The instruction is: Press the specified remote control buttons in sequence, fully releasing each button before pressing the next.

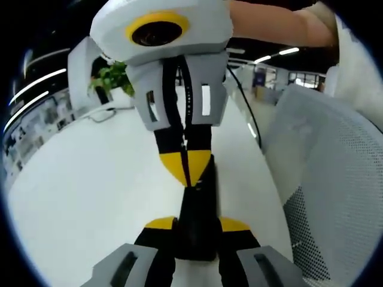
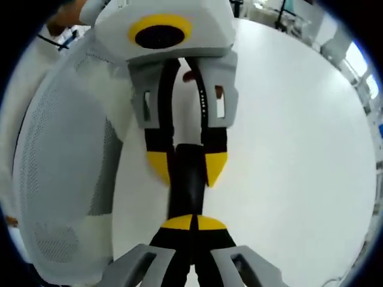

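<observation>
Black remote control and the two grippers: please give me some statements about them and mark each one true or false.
1. The left gripper holds the slim black remote control between its jaws. True.
2. The right gripper has its jaws wide open. False: its jaws are together, and their yellow tips meet the remote control.
3. The remote control lies free on the white table, with both grippers far from it. False: the left gripper grips it and the right gripper touches it.
4. A white mesh chair back stands beside the table. True.
</observation>
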Demonstrator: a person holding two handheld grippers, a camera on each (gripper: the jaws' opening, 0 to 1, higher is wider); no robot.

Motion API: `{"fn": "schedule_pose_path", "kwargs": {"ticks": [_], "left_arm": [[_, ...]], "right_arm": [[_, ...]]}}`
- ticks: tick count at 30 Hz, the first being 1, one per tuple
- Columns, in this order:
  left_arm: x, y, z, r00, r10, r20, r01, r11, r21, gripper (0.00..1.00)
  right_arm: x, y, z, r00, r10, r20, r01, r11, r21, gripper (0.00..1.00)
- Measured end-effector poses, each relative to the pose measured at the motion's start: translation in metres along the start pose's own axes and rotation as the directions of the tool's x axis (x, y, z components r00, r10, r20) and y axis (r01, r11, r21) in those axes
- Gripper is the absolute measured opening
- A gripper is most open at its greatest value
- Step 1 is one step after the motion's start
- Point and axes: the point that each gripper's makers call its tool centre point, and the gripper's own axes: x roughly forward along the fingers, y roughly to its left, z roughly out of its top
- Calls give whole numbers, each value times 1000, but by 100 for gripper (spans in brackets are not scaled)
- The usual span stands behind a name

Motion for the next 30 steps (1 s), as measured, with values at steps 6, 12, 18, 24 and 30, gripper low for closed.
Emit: {"fn": "schedule_pose_path", "kwargs": {"ticks": [6,12,18,24,30], "left_arm": [[0,-1,1,1000,0,0,0,1000,1,25],[0,-1,1,1000,0,1,0,1000,0,25],[0,0,0,1000,1,-2,-1,1000,1,25],[0,0,0,1000,3,-4,-3,1000,0,25],[0,0,0,1000,4,-6,-4,1000,0,25]], "right_arm": [[-9,0,1,1000,-14,16,14,1000,-5,0],[-17,3,-1,999,-30,15,30,1000,-8,0],[-18,5,-5,999,-34,3,34,999,-11,0],[-14,9,-5,999,-33,-1,33,999,-15,0],[-7,9,-3,999,-42,0,42,999,-32,0]]}}
